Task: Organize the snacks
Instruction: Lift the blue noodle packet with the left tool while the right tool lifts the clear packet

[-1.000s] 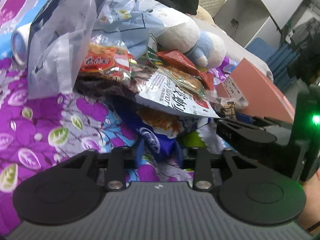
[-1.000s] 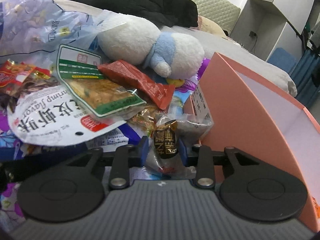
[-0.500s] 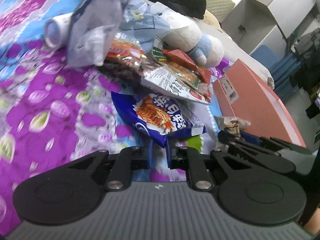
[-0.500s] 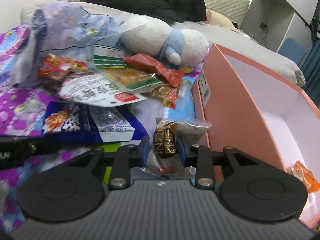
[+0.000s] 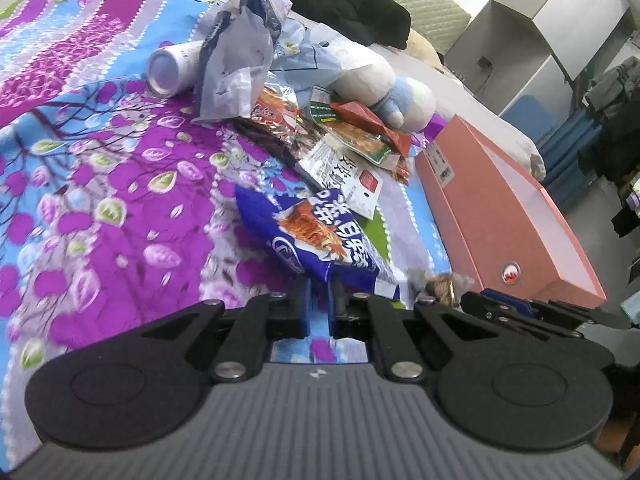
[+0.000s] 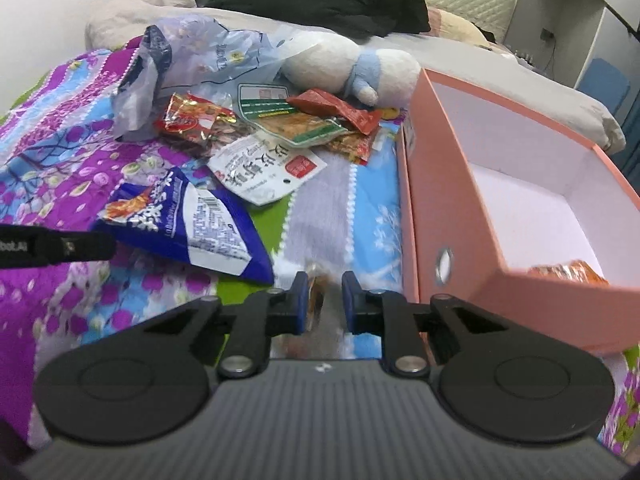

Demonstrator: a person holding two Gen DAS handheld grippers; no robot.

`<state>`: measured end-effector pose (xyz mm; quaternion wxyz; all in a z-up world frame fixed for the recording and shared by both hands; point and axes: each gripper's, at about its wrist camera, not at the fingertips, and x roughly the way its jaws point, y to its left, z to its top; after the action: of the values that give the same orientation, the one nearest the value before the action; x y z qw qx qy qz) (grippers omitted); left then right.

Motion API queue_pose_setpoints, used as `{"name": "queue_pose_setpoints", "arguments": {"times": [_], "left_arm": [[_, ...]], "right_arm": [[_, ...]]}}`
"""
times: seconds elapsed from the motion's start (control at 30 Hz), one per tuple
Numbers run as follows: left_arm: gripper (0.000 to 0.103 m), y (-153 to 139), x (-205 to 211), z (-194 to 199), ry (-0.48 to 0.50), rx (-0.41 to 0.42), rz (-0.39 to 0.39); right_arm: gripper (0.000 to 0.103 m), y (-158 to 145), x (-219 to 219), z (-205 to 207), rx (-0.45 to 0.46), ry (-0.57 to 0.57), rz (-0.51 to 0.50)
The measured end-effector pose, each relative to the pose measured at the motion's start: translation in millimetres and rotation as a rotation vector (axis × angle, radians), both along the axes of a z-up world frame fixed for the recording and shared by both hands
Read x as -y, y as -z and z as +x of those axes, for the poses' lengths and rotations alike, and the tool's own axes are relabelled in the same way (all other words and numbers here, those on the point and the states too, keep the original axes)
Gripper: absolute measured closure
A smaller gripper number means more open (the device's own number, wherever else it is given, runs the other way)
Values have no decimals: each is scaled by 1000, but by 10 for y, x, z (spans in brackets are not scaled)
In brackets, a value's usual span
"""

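Purple-and-blue floral bedding (image 5: 100, 200) covers the bed, with one pink cardboard box (image 6: 452, 200) open at its right edge and one white-and-blue plush toy (image 6: 344, 64) behind a heap of snacks. The left gripper (image 5: 319, 304) has just pinched shut on the lower edge of one blue noodle packet (image 5: 316, 232), held clear of the pile. The right gripper (image 6: 325, 304) has its jaws closing in on one small clear-wrapped snack (image 6: 316, 300); it is too blurred to read.

Still in the heap lie one white packet (image 6: 268, 168) printed with large Chinese characters and a red square label, one green-and-clear packet (image 6: 288, 116), one red sachet (image 6: 332, 108), and one red-foil pack (image 6: 192, 120).

Only the right wrist view shows the box's white inside, with one orange snack (image 6: 568, 272) in its near corner, and the noodle packet's barcode side. Only the left wrist view shows one white tube (image 5: 172, 68) lying under a crumpled plastic bag (image 5: 240, 60).
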<state>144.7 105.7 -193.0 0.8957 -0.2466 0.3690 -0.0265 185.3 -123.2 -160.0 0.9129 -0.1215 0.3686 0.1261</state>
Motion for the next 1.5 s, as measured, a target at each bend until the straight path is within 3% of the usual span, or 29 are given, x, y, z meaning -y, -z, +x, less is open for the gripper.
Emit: {"name": "queue_pose_setpoints", "arguments": {"times": [0.27,0.4,0.5,0.53,0.67,0.9,1.1,1.17,1.5], "left_arm": [[95,-6,100,-502,12,-37,-13],[94,-66,142,-633,39,-43,24],[90,-86,128,-608,55,-62,57],[86,-100,135,-581,65,-73,74],[48,-223,222,-471,127,-45,149],[17,-403,483,-233,279,-15,331],[13,-395,704,-70,404,-29,488],[11,-373,753,-28,434,-23,526],[11,-240,996,287,613,-23,744]], "right_arm": [[83,92,174,-302,-8,37,79],[80,125,213,-320,-6,45,117],[50,130,255,-270,-4,53,165],[48,128,258,-256,7,52,180],[48,148,241,-138,29,59,192],[48,343,194,112,22,67,174],[49,467,209,229,5,40,184],[61,457,234,225,-8,31,202],[68,343,405,25,-26,15,200]]}}
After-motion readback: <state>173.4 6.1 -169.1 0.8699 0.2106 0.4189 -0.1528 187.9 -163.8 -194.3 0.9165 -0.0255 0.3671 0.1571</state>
